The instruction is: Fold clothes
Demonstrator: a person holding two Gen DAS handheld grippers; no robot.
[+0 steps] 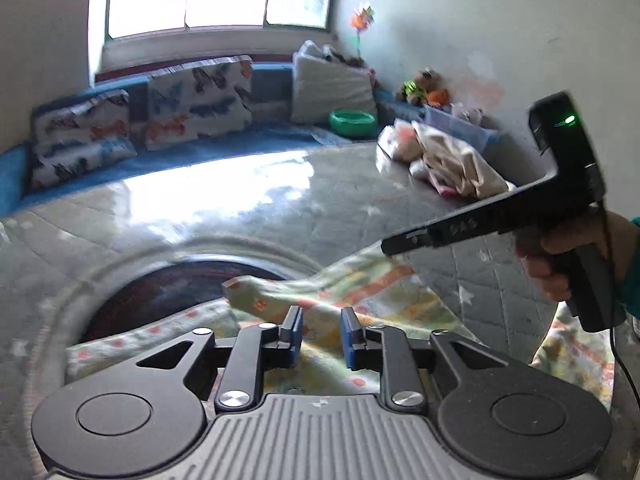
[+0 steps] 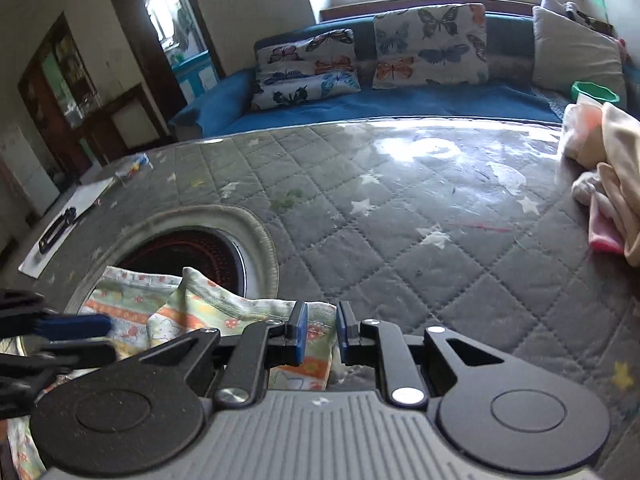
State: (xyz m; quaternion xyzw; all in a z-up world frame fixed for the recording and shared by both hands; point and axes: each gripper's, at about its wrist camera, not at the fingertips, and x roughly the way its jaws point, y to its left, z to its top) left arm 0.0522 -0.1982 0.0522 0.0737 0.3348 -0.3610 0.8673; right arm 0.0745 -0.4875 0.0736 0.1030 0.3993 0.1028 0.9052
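A small pale green garment with orange and yellow prints (image 1: 328, 300) lies crumpled on the grey quilted table, partly over a round dark opening (image 1: 168, 288). My left gripper (image 1: 321, 330) hovers over it with jaws apart and nothing between them. My right gripper (image 2: 322, 334) is open too, its jaws either side of the garment's edge (image 2: 224, 312) without closing on it. The right gripper's body (image 1: 520, 208) shows in the left wrist view, held above the cloth. The left gripper's fingers (image 2: 76, 326) show at the left of the right wrist view.
A pile of cream and pink clothes (image 1: 448, 156) (image 2: 608, 184) sits at the table's far right. A blue sofa (image 2: 400, 100) with butterfly cushions and a green bowl (image 1: 352, 122) lie beyond. A white sheet with a black object (image 2: 60, 232) lies at the left edge.
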